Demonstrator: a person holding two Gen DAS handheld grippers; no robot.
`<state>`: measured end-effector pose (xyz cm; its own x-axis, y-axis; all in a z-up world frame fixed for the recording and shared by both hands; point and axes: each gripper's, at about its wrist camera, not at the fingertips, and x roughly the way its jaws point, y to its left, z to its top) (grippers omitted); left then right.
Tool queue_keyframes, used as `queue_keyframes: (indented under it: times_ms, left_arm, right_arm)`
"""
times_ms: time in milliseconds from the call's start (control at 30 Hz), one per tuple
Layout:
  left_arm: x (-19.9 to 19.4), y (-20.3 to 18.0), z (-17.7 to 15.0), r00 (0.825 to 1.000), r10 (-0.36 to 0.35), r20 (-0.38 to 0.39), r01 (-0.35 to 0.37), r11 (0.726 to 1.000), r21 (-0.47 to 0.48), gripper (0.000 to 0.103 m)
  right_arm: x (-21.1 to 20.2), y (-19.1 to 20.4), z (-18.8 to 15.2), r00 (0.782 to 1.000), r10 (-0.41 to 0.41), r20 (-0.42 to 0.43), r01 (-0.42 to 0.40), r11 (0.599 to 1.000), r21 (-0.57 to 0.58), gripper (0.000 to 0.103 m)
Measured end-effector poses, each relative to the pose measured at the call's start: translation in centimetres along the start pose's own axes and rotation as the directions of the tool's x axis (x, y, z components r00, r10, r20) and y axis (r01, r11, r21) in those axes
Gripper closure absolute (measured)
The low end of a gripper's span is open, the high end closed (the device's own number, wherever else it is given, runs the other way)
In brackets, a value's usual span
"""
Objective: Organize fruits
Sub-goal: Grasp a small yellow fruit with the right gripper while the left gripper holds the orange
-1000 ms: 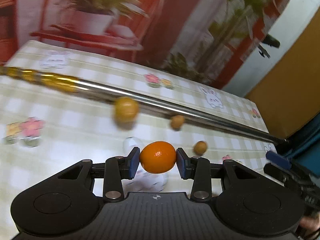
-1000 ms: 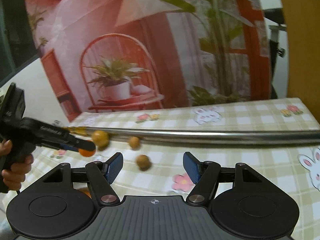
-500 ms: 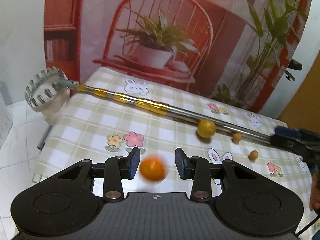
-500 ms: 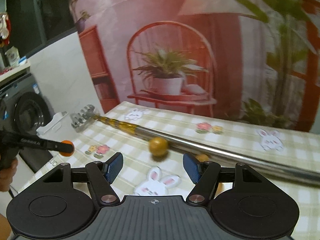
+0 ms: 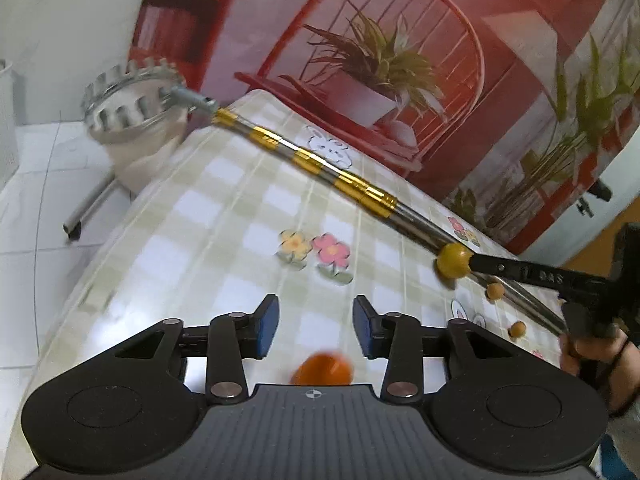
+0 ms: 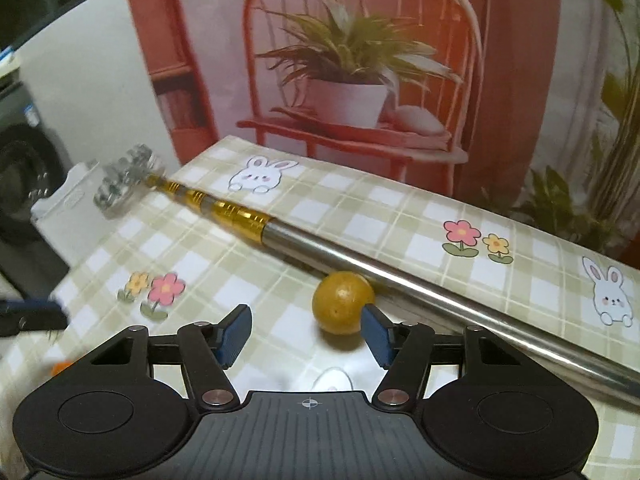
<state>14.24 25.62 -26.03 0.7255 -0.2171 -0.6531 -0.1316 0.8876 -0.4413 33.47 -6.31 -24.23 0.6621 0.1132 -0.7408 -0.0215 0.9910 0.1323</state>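
Left gripper (image 5: 314, 326) is pitched down over the checked tablecloth (image 5: 208, 240), jaws just opened, nothing gripped; blurred orange fruit (image 5: 322, 369) is seen below them. Right gripper (image 6: 306, 334), jaws just narrowed, none gripped, is angled beside yellow fruit (image 6: 341, 307) against the metal pole (image 6: 420, 280).

Green-checked tablecloth (image 6: 360, 216), orange fruit (image 5: 322, 369), yellow fruit (image 6: 342, 308), gold-banded pole (image 6: 224, 212)
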Motion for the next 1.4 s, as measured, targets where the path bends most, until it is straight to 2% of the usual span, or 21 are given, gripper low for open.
queue_keyframes:
  times_ms: [33, 100, 267, 367, 433, 533, 567, 600, 733, 967, 1100, 1167, 1267, 1333, 1400]
  left_arm:
    - [-0.4, 0.3, -0.4, 1.0, -0.01, -0.001, 0.01, 1.0, 0.003, 0.046]
    - [-0.5, 0.1, -1.1, 1.0, -0.019, 0.002, 0.019, 1.0, 0.019, 0.043]
    - [1.1, -1.6, -1.6, 0.999, -0.027, 0.034, 0.024, 0.995, 0.097, 0.043]
    - [2.6, -3.0, -1.8, 1.0, 0.008, 0.029, -0.013, 0.983, 0.181, 0.043]
    - [3.7, -3.3, -2.0, 0.999, 0.033, 0.006, -0.033, 0.978, 0.204, 0.043]
    - [5.1, -3.1, -2.3, 0.996, 0.086, -0.018, -0.08, 0.976, 0.201, 0.048]
    - [5.3, -2.8, -2.3, 0.995, 0.094, -0.013, -0.09, 0.977, 0.194, 0.051]
    - [5.4, -2.7, -2.3, 0.995, 0.1, -0.001, -0.098, 0.976, 0.193, 0.061]
    - [5.1, -2.3, -2.3, 0.997, 0.08, -0.007, -0.078, 0.982, 0.17, 0.061]
    - [3.0, -3.5, -2.9, 0.998, 0.05, 0.029, -0.055, 0.979, 0.198, 0.061]
    - [2.0, -4.3, -2.9, 0.999, 0.014, 0.039, -0.021, 0.98, 0.197, 0.061]
    - [1.8, -4.6, -3.0, 0.999, -0.004, 0.037, -0.003, 0.981, 0.194, 0.061]
    - [1.6, -5.0, -3.0, 0.999, -0.022, 0.032, 0.015, 0.982, 0.189, 0.061]
    - [1.6, -5.1, -3.1, 0.999, -0.026, 0.032, 0.019, 0.982, 0.187, 0.061]
    - [1.4, -5.2, -3.2, 0.999, -0.029, 0.029, 0.023, 0.982, 0.186, 0.061]
  right_arm:
    - [0.1, -0.1, 0.0, 1.0, 0.007, 0.005, -0.007, 1.0, 0.017, 0.045]
    - [0.4, -0.2, -0.3, 1.0, 0.017, 0.002, -0.017, 0.999, 0.03, 0.044]
    - [1.7, -0.5, -0.7, 1.0, 0.009, -0.024, -0.008, 0.999, 0.044, 0.045]
    - [1.9, -0.7, -0.8, 1.0, 0.003, -0.026, -0.002, 0.998, 0.066, 0.045]
    - [1.7, -0.6, -0.7, 1.0, 0.001, -0.026, 0.001, 0.999, 0.049, 0.045]
    - [1.4, -0.5, -0.5, 1.0, 0.001, -0.024, -0.001, 1.0, 0.025, 0.045]
    - [1.3, -0.5, -0.5, 1.0, 0.004, -0.024, -0.004, 1.0, 0.022, 0.045]
    - [1.3, -0.5, -0.4, 1.0, 0.007, -0.024, -0.007, 1.0, 0.02, 0.045]
    - [1.6, -0.3, -0.3, 0.999, 0.01, -0.031, -0.009, 1.0, 0.017, 0.045]
    - [3.0, -0.4, 0.0, 0.998, -0.023, -0.054, 0.023, 1.0, 0.007, 0.045]
    - [4.2, -0.7, 0.3, 0.997, -0.057, -0.059, 0.058, 0.998, 0.022, 0.039]
    - [4.8, -0.8, 0.6, 0.994, -0.086, -0.068, 0.087, 0.996, 0.018, 0.046]
    - [5.9, -1.0, 0.7, 0.986, -0.135, -0.094, 0.138, 0.99, 0.024, 0.05]
    - [6.4, -1.2, 0.7, 0.987, -0.125, -0.104, 0.13, 0.991, 0.042, 0.052]
    - [6.6, -1.1, 0.7, 0.989, -0.105, -0.1, 0.11, 0.993, 0.05, 0.06]
